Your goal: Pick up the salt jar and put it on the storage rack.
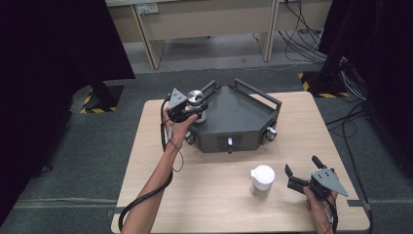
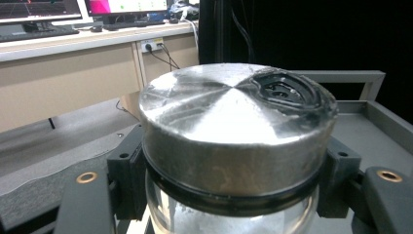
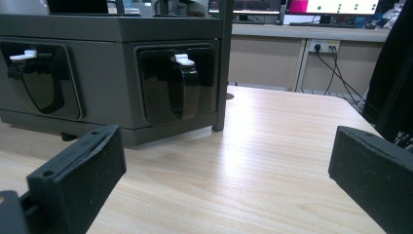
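- My left gripper (image 1: 195,108) clamps a glass jar (image 1: 197,105) just under its brushed metal lid (image 2: 229,126), one black jaw pressed to each side, at the left corner of the grey tray (image 1: 243,129).
- Seen from the left gripper view, the lid is flat and scuffed, with a dark ring-shaped recess near its far right edge; a black band sits between the lid and the clear glass below.
- In the high view the jar stands upright at the tray's left wall; whether it rests on the tray floor or hangs in my grip, I cannot tell.
- My left hand (image 1: 178,127) wraps the gripper's body, with the black cable (image 1: 146,195) trailing back along my forearm toward the near edge of the table (image 1: 160,195).
- My right gripper (image 1: 303,166) waits near the table's near right corner, jaws spread wide and holding nothing; the right gripper view has bare wood between them.
- A white-lidded cup (image 1: 262,179) stands on the table just left of my right gripper, apart from it.
- The tray sits toward the far edge of the table, with railed handles on its far sides and dark recessed latches (image 3: 178,85) with white tabs on its near faces.
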The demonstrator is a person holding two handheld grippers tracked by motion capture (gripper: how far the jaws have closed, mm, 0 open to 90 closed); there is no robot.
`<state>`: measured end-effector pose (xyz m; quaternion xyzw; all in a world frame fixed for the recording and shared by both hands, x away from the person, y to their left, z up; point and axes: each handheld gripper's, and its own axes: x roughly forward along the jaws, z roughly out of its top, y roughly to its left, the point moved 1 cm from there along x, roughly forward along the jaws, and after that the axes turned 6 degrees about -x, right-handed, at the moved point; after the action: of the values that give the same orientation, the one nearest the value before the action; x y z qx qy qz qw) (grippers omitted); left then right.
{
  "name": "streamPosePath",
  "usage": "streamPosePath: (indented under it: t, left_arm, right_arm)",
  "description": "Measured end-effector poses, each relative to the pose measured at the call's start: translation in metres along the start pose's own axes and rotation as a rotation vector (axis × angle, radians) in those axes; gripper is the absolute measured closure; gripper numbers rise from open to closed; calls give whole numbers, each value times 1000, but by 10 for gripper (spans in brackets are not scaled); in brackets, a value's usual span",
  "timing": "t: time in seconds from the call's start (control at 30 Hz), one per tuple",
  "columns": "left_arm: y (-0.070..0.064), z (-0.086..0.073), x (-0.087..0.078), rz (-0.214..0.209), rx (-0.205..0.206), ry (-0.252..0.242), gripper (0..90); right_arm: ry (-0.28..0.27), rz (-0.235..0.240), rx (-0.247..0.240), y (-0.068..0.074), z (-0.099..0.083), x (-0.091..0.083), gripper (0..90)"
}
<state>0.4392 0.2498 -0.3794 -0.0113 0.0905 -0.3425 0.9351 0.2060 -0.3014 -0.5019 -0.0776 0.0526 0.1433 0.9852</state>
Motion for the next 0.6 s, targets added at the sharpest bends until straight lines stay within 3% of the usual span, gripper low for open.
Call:
streamPosePath:
  t: [0.2, 0.6]
  left_arm:
    - [0, -4, 6, 14, 1, 19, 306]
    - [-3, -7, 6, 23, 13, 10, 301]
  right_arm:
    - [0, 2, 0, 0, 0, 0, 2]
    - [0, 4, 1, 0, 0, 0, 2]
